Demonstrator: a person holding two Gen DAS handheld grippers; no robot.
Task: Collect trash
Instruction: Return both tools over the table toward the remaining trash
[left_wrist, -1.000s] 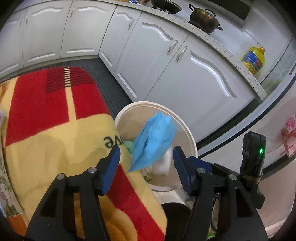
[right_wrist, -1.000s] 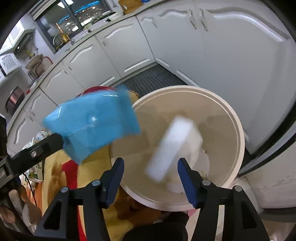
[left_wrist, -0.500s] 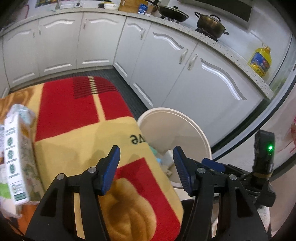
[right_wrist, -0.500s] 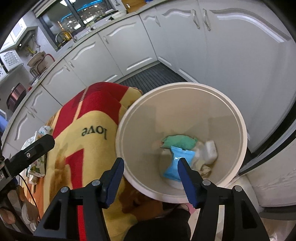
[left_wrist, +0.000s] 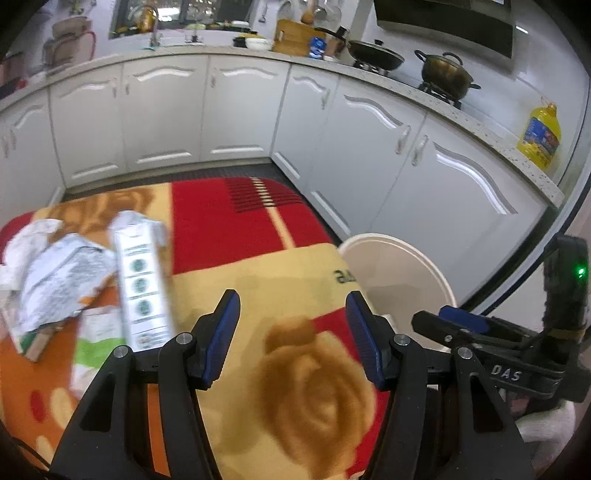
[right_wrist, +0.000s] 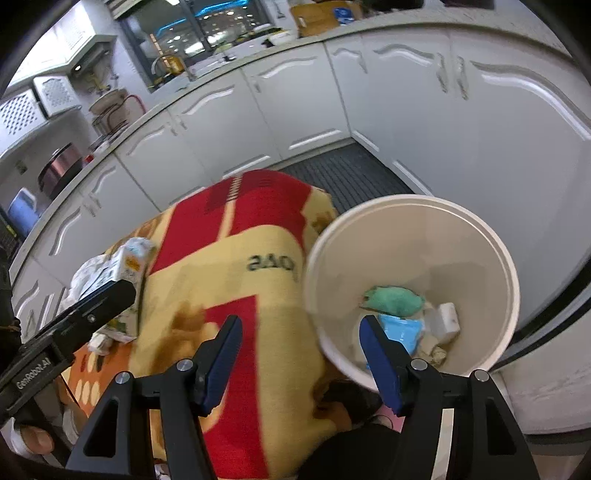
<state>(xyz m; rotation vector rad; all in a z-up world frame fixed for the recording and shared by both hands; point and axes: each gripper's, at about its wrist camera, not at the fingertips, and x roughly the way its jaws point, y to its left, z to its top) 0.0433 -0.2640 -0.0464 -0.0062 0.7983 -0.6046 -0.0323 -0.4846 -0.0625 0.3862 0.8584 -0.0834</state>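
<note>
Both sets of jaws stand about half open with nothing between them; the right gripper's (right_wrist: 301, 360) have just been opening. The next trash, an upright carton (left_wrist: 142, 288) beside crumpled wrappers (left_wrist: 55, 280), sits at the left of the left wrist frame, up and left of the left gripper (left_wrist: 291, 336), its long axis running up the frame. In the right wrist frame the carton (right_wrist: 127, 262) shows far left, beyond the left gripper's body, so the left hand is judged nearer. The bin (right_wrist: 491, 236), lower right there, holds blue (right_wrist: 404, 328) and green (right_wrist: 393, 299) scraps. The table (left_wrist: 258, 280) is blanket-covered.
</note>
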